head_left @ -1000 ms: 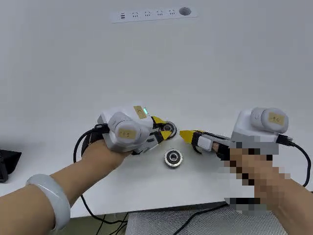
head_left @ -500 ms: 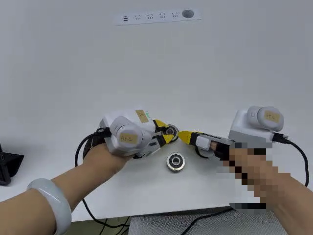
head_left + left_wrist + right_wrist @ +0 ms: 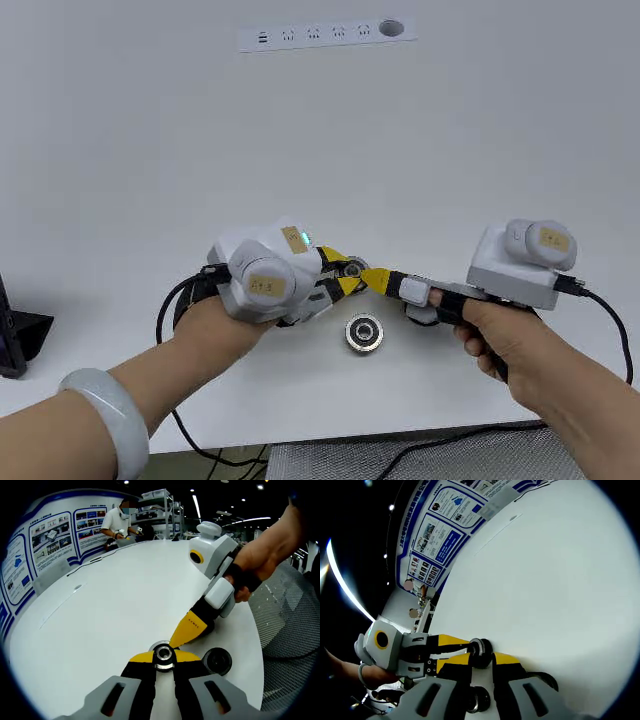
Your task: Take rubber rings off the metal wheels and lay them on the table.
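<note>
Left gripper (image 3: 163, 660) is clamped on the small round metal wheel with a dark rubber ring (image 3: 164, 653). The wheel sits between the two grippers, seemingly just above the white table (image 3: 300, 150), hub face toward the left gripper's camera. Right gripper (image 3: 373, 280) meets it head-on from the opposite side, yellow tips at the wheel's rim; gripping or only touching, can't tell. Right looks like the pulling hand, with the ring coming off toward it. Second black-ringed metal wheel (image 3: 364, 333) lies flat on the table near the tips. White power strip (image 3: 325, 33) is far back.
</note>
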The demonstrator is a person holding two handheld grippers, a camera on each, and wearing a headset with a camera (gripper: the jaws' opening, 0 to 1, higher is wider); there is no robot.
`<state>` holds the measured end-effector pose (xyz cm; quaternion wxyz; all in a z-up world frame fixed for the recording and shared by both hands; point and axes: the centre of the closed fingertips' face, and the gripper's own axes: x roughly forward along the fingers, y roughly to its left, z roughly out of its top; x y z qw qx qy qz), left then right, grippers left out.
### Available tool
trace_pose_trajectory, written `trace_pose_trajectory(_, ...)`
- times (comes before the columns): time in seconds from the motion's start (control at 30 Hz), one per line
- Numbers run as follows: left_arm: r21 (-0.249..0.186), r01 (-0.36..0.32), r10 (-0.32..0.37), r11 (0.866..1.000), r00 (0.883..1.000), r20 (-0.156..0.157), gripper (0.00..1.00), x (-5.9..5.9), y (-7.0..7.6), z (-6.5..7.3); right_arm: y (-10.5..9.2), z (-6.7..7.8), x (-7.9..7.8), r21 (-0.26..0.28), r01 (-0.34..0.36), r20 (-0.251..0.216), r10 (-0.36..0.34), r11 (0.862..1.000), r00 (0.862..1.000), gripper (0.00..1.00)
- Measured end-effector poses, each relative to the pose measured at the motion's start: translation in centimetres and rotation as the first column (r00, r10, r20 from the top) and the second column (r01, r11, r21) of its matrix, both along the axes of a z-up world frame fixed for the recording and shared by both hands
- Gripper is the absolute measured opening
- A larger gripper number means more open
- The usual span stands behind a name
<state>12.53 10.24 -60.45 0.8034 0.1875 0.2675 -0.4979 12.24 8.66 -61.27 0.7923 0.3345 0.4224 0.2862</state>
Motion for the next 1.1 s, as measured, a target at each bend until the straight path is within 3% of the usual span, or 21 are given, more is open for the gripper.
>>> trace_pose_trajectory(0.73, -0.006, -0.001, 0.001, 1.000, 1.000, 0.000, 0.13, 0.0, 0.0, 0.0, 0.4, 1.5, -0.6, 0.032, -0.004, 0.015, 0.003, 0.999, 1.000, 0.16)
trace_pose_trajectory(1.1, -0.007, -0.003, 0.003, 1.000, 1.000, -0.001, 0.13, 0.0, -0.1, 0.0, 0.2, 1.1, -0.4, -0.002, -0.015, 0.022, 0.015, 1.000, 1.000, 0.09)
